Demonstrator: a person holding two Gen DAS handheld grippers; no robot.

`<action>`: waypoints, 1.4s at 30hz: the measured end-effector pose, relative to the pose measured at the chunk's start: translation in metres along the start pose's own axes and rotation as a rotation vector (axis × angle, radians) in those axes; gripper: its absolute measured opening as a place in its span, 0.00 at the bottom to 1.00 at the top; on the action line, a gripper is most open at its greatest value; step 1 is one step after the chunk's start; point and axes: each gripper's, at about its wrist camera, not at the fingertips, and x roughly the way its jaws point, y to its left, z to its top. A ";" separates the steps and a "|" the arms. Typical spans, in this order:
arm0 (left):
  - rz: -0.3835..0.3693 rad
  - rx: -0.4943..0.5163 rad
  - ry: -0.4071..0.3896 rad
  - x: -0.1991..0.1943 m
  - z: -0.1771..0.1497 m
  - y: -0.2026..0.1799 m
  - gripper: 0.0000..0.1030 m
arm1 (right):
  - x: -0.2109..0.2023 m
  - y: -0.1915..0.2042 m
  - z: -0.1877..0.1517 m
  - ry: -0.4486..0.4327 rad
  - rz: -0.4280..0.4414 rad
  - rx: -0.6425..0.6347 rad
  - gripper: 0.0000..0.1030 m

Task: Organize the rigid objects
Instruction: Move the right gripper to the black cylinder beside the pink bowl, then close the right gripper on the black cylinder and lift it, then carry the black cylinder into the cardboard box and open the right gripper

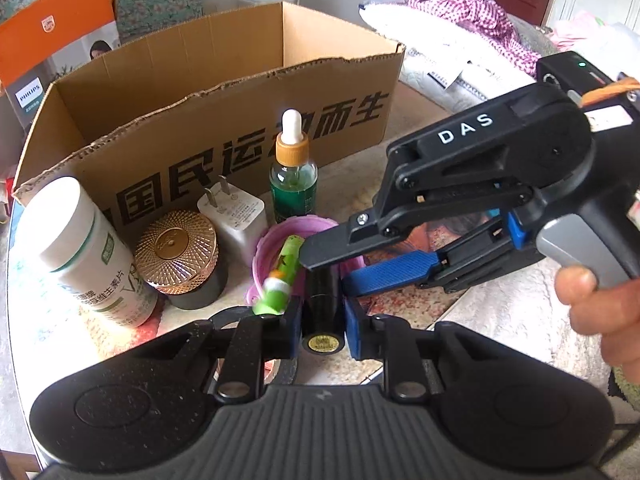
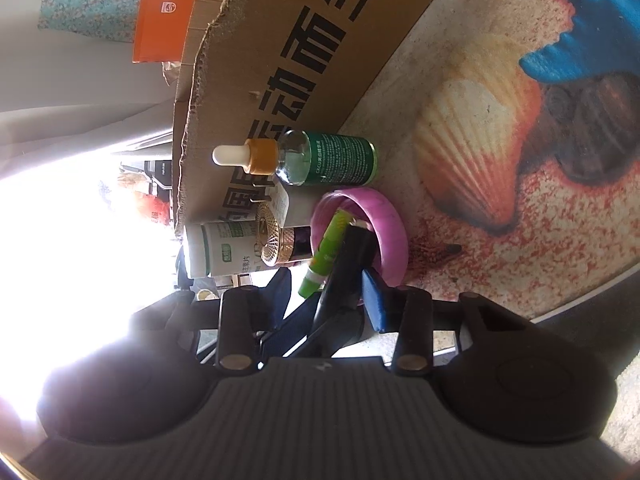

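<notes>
A: Going left to right in the left wrist view, what is sitting along the cardboard box (image 1: 224, 92)?

B: At about nine o'clock a white supplement bottle (image 1: 80, 248) is standing against the box wall, then a gold-lidded jar (image 1: 178, 248), a white charger plug (image 1: 236, 216) and, toward twelve o'clock, a green dropper bottle (image 1: 294, 168). They are lining up in front of the box, probably waiting to go inside.

A: And the pink bowl (image 1: 276, 240)?

B: It is sitting just beside the charger, near centre, and a green tube (image 1: 280, 276) is leaning in it.

A: What is the left gripper (image 1: 323, 316) doing?

B: Its jaws are closing tight on a black cylinder (image 1: 323, 308), which is standing at the bowl's near edge; the blue pads are pressing both of its sides, so I judge it is taking the cylinder for the box.

A: The right gripper (image 1: 332, 272)?

B: It is reaching in from three o'clock, and its jaws are sitting around the far end of that same cylinder. Whether they are pinching it I cannot tell; it may be steadying the piece while the left takes hold. A hand (image 1: 600, 312) is squeezing its handle at four o'clock.
</notes>
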 end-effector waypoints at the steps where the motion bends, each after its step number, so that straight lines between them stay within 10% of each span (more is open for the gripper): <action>1: 0.002 0.000 0.012 0.003 0.001 0.001 0.23 | 0.003 0.000 0.000 0.001 -0.003 -0.001 0.36; 17: -0.063 -0.069 0.069 0.018 0.020 0.013 0.23 | 0.015 -0.005 0.007 -0.006 -0.035 -0.016 0.23; 42: 0.006 -0.061 -0.055 -0.043 0.017 0.006 0.23 | -0.012 0.025 -0.014 -0.080 0.095 -0.130 0.22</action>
